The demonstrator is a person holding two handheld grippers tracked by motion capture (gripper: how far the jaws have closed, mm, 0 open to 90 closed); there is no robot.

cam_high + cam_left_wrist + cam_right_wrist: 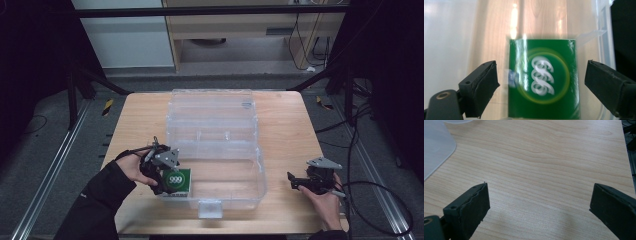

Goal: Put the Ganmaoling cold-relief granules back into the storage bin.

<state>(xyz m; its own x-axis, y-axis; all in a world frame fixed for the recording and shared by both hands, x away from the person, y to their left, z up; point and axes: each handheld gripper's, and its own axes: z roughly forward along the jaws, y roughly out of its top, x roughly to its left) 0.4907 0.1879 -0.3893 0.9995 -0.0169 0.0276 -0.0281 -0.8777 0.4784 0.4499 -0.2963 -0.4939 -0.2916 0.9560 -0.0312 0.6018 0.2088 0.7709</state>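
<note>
A green box (177,181) with a white "999" mark lies flat in the near-left corner of a clear plastic case (260,167). My left gripper (167,177) reaches into that corner from the left. In the left gripper view the green box (544,80) sits between the black jaws of the left gripper (541,64), with a gap on each side, so the jaws are open and not pressing it. My right gripper (294,181) rests to the right of the case, open. In the right gripper view the right gripper (540,187) has bare wood between its jaws.
The case's lid (212,105) stands open toward the back, and its latch (210,207) hangs at the front edge. The wooden table (290,130) has bare room right of the case. A rounded corner of the case (436,147) lies to my right gripper's left. Dark floor and cables surround the table.
</note>
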